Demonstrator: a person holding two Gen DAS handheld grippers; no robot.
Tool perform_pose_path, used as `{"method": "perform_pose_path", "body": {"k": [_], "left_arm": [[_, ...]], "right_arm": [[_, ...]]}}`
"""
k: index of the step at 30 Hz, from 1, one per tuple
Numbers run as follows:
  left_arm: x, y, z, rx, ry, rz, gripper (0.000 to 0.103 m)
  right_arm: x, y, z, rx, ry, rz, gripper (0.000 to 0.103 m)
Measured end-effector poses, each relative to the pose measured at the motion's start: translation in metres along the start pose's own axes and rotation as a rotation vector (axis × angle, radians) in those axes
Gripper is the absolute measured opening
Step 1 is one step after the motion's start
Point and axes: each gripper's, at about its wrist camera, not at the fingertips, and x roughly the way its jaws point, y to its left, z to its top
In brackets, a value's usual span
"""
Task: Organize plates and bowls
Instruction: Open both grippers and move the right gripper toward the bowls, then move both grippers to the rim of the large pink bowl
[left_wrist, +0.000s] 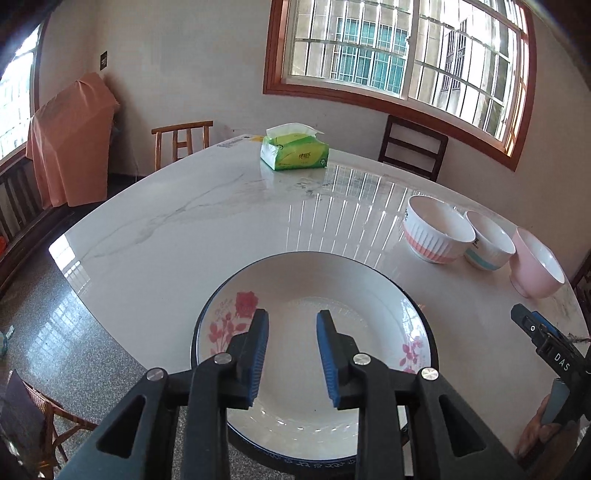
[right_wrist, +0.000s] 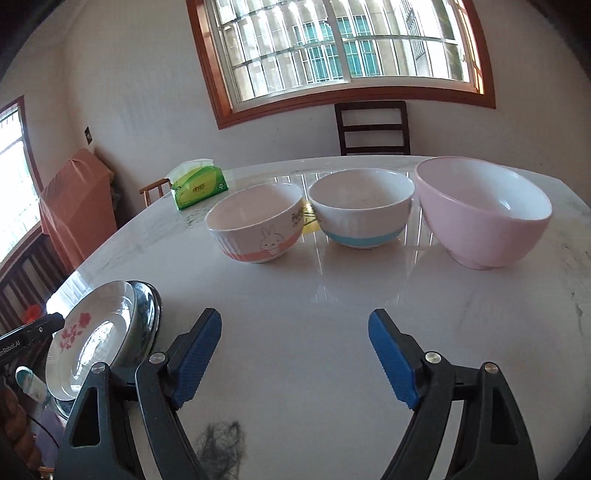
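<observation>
A white plate with red flowers and a dark blue rim (left_wrist: 314, 343) lies at the near table edge, on top of another plate whose blue-patterned rim shows below. My left gripper (left_wrist: 291, 354) hovers over it, jaws apart, holding nothing. Three bowls stand in a row: a rabbit bowl with an orange band (right_wrist: 255, 225), a blue-banded bowl (right_wrist: 360, 212) and a plain pink bowl (right_wrist: 484, 214). They also show in the left wrist view (left_wrist: 437, 229). My right gripper (right_wrist: 295, 354) is wide open and empty, in front of the bowls. The plate stack (right_wrist: 96, 339) lies to its left.
A green tissue pack (left_wrist: 293, 151) sits far back on the white marble table (left_wrist: 184, 221). Wooden chairs stand around the table, one dark chair (right_wrist: 373, 127) under the window. A dark tuft of fibres (right_wrist: 221, 439) lies near the right gripper's base.
</observation>
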Motion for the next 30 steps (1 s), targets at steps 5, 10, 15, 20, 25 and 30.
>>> {"method": "perform_pose_path", "body": {"k": [5, 10, 15, 20, 25, 30], "left_arm": [[-0.011, -0.033, -0.005, 0.086, -0.017, 0.001, 0.028], [-0.017, -0.069, -0.010, 0.163, -0.019, -0.013, 0.028], [-0.015, -0.112, -0.014, 0.253, 0.001, -0.046, 0.028], [0.000, -0.161, -0.009, 0.287, 0.138, -0.246, 0.028], [0.024, -0.210, 0.012, 0.233, 0.295, -0.458, 0.028], [0.050, -0.254, 0.051, 0.100, 0.396, -0.656, 0.028]], "right_arm": [[-0.023, -0.038, -0.004, 0.046, -0.037, -0.048, 0.083], [-0.039, -0.077, -0.007, 0.167, -0.051, -0.038, 0.085], [-0.053, -0.098, -0.013, 0.225, -0.059, -0.005, 0.089], [-0.066, -0.119, -0.015, 0.225, -0.048, -0.025, 0.089], [-0.086, -0.149, 0.002, 0.180, -0.063, -0.100, 0.089], [-0.094, -0.180, 0.051, 0.141, -0.038, -0.095, 0.089]]}}
